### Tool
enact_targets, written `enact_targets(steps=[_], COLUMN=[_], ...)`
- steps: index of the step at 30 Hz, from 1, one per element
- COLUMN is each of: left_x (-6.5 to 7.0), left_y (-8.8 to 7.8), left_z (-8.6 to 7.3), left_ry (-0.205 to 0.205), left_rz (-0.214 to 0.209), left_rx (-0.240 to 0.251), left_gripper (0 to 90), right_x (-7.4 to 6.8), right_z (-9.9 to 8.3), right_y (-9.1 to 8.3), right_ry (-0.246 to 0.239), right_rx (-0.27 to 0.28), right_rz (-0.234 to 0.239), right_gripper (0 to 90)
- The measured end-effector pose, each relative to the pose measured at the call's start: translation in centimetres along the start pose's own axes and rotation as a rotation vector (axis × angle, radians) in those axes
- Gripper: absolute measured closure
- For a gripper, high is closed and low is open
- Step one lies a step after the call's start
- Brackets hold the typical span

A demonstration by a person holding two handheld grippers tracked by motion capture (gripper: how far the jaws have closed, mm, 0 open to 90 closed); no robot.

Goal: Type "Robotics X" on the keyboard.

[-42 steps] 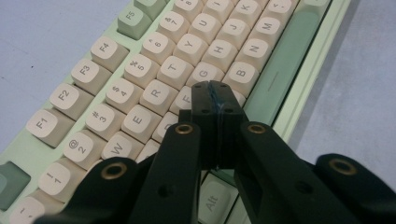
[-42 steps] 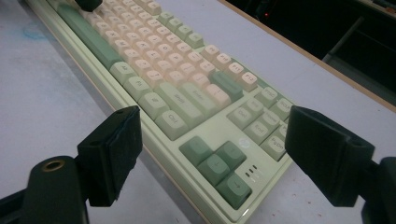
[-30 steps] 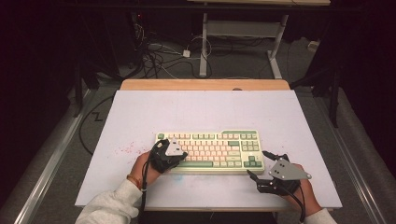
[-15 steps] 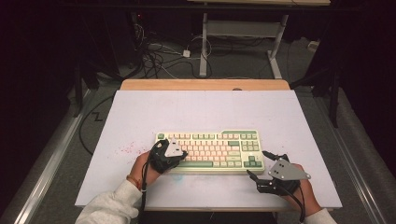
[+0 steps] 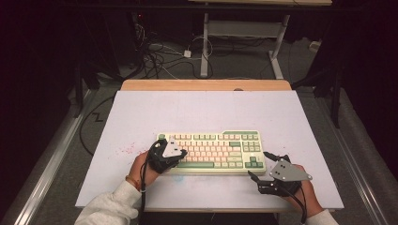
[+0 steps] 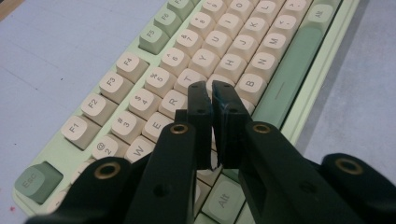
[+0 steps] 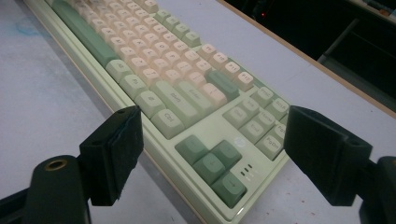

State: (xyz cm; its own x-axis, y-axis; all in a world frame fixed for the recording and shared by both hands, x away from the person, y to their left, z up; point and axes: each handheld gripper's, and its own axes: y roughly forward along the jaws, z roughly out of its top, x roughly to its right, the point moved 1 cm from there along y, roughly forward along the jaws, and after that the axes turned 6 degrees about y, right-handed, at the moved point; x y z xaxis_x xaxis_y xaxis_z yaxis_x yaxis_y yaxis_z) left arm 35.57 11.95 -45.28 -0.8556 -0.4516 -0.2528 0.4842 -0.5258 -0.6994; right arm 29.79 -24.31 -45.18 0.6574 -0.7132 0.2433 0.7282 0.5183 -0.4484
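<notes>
Left gripper (image 5: 174, 152) sits over the left end of the keyboard (image 5: 213, 151), which lies on the white board (image 5: 202, 110) near its front edge; high view gives the placement but not the jaws; left gripper view shows them drawn nearly together, a thin slit between the pads, nothing held, tips (image 6: 211, 100) over the letter keys just below the R and T keys. Keyboard is cream and green; key legends are readable from the left gripper view, too small from above. Right gripper (image 5: 263, 165) rests on the board just off the keyboard's front right corner; right gripper view shows its jaws wide apart (image 7: 212, 156), empty, framing the arrow keys (image 7: 212, 165); high view adds the person's hand (image 5: 307, 190) behind it.
</notes>
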Motion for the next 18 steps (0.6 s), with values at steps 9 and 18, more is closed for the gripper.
enact_targets(steps=[9, 18], left_x=[-0.3, -1.3], left_y=[-0.4, -1.1], left_z=[-0.2, -0.8], left_ry=[-0.008, -0.039], left_rz=[0.011, 0.03], left_rx=[0.007, 0.011], left_gripper=[84.5, 84.6], right_x=[-0.1, -0.1], right_z=[0.0, 0.0], right_y=[0.0, 0.0], right_ry=[0.001, -0.002], right_rx=[-0.001, -0.002], right_rz=[0.002, 0.003], right_gripper=[20.7, 20.7])
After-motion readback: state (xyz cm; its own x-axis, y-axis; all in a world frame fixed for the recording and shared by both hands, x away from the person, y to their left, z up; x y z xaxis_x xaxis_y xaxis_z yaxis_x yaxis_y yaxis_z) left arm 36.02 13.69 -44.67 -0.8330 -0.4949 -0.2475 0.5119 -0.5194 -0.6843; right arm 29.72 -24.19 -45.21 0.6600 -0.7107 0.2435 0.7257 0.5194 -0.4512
